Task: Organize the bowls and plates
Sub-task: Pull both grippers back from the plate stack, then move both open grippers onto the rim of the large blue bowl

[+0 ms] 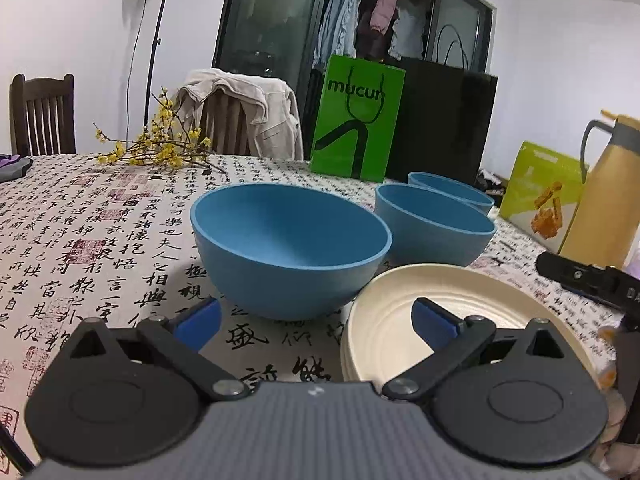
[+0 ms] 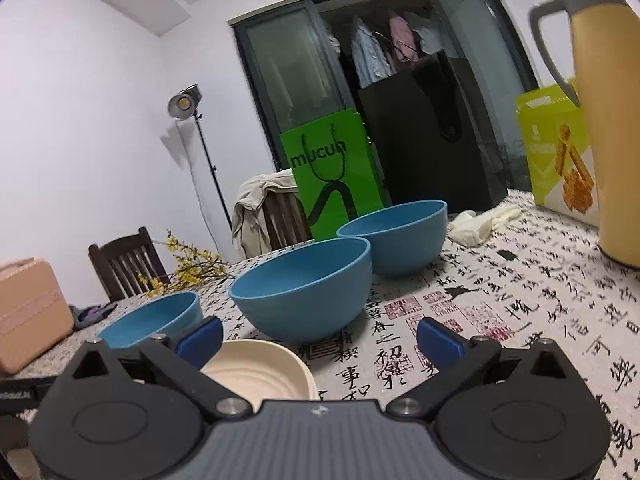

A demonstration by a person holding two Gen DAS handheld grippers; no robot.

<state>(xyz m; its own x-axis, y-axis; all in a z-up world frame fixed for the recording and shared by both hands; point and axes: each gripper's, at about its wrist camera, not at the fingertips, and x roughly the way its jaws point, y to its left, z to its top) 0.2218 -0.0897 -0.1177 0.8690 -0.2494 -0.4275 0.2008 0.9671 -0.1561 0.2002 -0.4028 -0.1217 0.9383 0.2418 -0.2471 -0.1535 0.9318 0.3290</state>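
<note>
Left tool (image 1: 316, 320) wide, empty; blue bowl (image 1: 290, 248) just ahead, cream plates (image 1: 452, 284) under right pad.

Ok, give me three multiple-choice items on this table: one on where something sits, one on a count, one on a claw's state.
1. Where do the cream plates sit relative to the nearest blue bowl in the left wrist view?
A. Inside it
B. Beside it, to its right
C. Under it

2. How many blue bowls show in the right wrist view?
A. One
B. Five
C. Three

3. What state is the right claw in?
A. Open, holding nothing
B. Shut on a bowl
C. Shut on a plate

Answers:
1. B, the plates lie on the tablecloth next to the bowl.
2. C, near, middle and far bowls are visible.
3. A, its blue fingers stand wide apart with only cloth between.
</note>
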